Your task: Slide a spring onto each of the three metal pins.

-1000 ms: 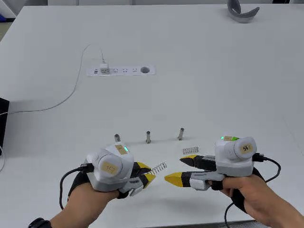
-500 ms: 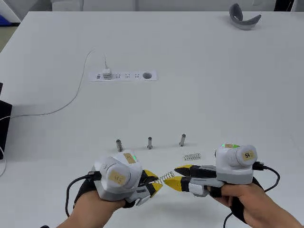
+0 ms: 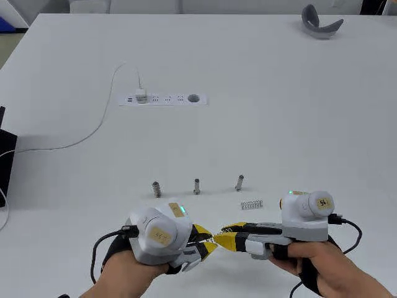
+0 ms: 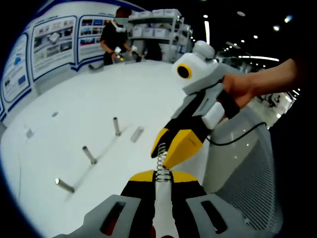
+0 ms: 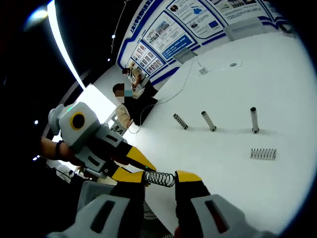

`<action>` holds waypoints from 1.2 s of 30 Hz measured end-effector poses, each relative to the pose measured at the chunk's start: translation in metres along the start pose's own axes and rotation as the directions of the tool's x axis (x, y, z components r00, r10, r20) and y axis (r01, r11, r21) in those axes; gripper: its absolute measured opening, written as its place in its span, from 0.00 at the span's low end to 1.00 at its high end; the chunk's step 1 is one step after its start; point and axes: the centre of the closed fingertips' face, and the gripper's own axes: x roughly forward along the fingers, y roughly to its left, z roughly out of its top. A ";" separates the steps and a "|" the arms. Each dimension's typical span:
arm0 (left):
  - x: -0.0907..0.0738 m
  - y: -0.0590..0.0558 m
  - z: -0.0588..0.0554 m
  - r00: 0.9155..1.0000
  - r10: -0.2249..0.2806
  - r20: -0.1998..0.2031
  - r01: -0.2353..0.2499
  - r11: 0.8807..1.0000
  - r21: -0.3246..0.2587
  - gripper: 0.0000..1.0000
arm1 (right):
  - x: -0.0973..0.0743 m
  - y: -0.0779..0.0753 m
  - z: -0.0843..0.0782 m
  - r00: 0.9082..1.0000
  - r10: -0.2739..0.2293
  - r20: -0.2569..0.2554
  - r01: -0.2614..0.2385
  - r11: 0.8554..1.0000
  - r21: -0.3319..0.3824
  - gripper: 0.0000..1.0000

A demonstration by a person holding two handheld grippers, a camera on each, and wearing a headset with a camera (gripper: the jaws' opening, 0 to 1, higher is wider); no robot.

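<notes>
Three metal pins stand in a row on the white table. The left pin (image 3: 156, 188) carries a spring; the middle pin (image 3: 196, 185) and the right pin (image 3: 239, 182) are bare. A loose spring (image 3: 251, 204) lies near the right pin. My left gripper (image 3: 208, 243) is shut on one end of another spring (image 3: 214, 236), which shows clearly as the held spring (image 4: 161, 162). My right gripper (image 3: 224, 237) meets it tip to tip. Seen from my right gripper (image 5: 159, 177), the held spring (image 5: 159, 178) lies between its parted jaws.
A white power strip (image 3: 162, 99) with a plugged-in charger and a cable lies farther back on the table. A grey curved object (image 3: 321, 20) rests at the far right corner. A dark box (image 3: 5, 162) sits at the left edge. A person stands at a distant bench.
My right gripper has moved left up to the left gripper, and its jaws have narrowed around the free end of the held spring. The pins and loose spring stayed put.
</notes>
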 end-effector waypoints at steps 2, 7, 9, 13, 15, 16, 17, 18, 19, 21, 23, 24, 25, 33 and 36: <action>0.000 0.000 -0.001 1.000 -0.003 -0.002 0.003 1.000 0.004 0.10 | -0.002 0.001 0.003 1.000 0.007 0.011 -0.007 1.000 0.007 0.22; 0.001 0.001 0.000 1.000 -0.005 -0.004 0.005 1.000 0.008 0.10 | -0.004 0.003 0.004 1.000 0.015 0.008 -0.015 1.000 0.010 0.20; 0.001 0.001 0.000 1.000 -0.006 -0.006 0.006 1.000 0.012 0.10 | -0.004 0.003 0.005 1.000 0.019 0.008 -0.019 1.000 0.015 0.20; 0.000 0.001 -0.001 1.000 -0.007 -0.007 0.007 1.000 0.017 0.10 | -0.004 0.006 0.005 1.000 0.031 0.005 -0.031 0.999 0.028 0.19; 0.000 0.001 -0.001 1.000 -0.009 -0.008 0.009 1.000 0.021 0.10 | -0.004 0.007 0.005 0.999 0.039 -0.001 -0.039 0.999 0.026 0.18; 0.000 0.001 -0.002 1.000 -0.009 -0.010 0.009 1.000 0.024 0.10 | -0.004 0.008 0.004 0.999 0.042 -0.004 -0.041 0.999 0.026 0.18; -0.001 0.001 -0.002 1.000 -0.008 -0.011 0.009 1.000 0.030 0.10 | -0.004 0.009 0.004 0.999 0.046 -0.008 -0.046 0.999 0.023 0.18; -0.001 0.000 -0.002 1.000 -0.009 -0.012 0.009 0.999 0.033 0.10 | -0.004 0.010 0.004 0.999 0.050 -0.012 -0.050 0.999 0.021 0.17; -0.001 0.000 -0.002 1.000 -0.011 -0.013 0.011 0.999 0.033 0.10 | -0.003 0.011 0.004 0.998 0.054 -0.016 -0.054 0.998 0.019 0.17; -0.001 0.000 -0.003 1.000 -0.010 -0.019 0.011 0.999 0.050 0.10 | -0.003 0.014 0.004 0.998 0.060 -0.028 -0.060 0.998 0.011 0.17; -0.001 -0.002 -0.003 1.000 -0.012 -0.020 0.013 0.998 0.064 0.10 | -0.003 0.016 0.003 0.997 0.064 -0.047 -0.064 0.998 -0.005 0.17; 0.000 -0.002 -0.002 1.000 -0.015 -0.019 0.016 0.998 0.066 0.10 | -0.003 0.017 0.002 0.996 0.066 -0.054 -0.066 0.998 -0.012 0.16; 0.000 -0.003 -0.002 1.000 -0.019 -0.017 0.020 0.998 0.068 0.10 | -0.002 0.017 0.000 0.995 0.069 -0.068 -0.070 0.997 -0.021 0.16; 0.004 -0.009 0.000 0.999 -0.034 -0.028 0.036 0.994 0.104 0.10 | -0.002 0.016 -0.009 0.988 0.064 -0.140 -0.075 0.995 -0.072 0.14; 0.004 -0.011 0.000 0.999 -0.039 -0.030 0.042 0.994 0.105 0.10 | -0.003 0.017 -0.011 0.985 0.070 -0.155 -0.080 0.995 -0.064 0.14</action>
